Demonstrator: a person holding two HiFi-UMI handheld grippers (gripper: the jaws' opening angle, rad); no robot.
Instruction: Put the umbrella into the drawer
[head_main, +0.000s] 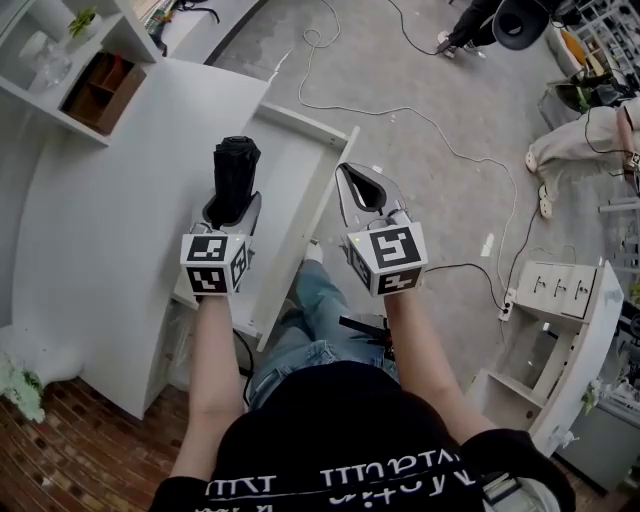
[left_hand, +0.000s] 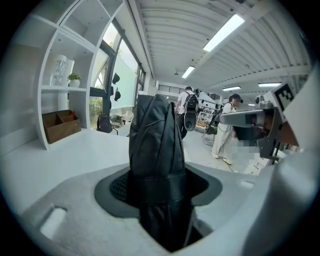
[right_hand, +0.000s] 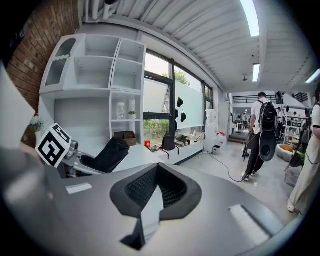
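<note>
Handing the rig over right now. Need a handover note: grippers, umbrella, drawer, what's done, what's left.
Left hand-held gripper: shut on the folded black umbrella, which sticks out past the jaws.
Right hand-held gripper: jaws together, nothing in them, beside the drawer's right edge.
Drawer: pulled open, and the head view shows the umbrella over its inside.
Done: umbrella picked up, drawer open.
Left: lower the umbrella into the drawer and release it. The drawer probably needs shutting afterwards, and the right gripper is free for that.
</note>
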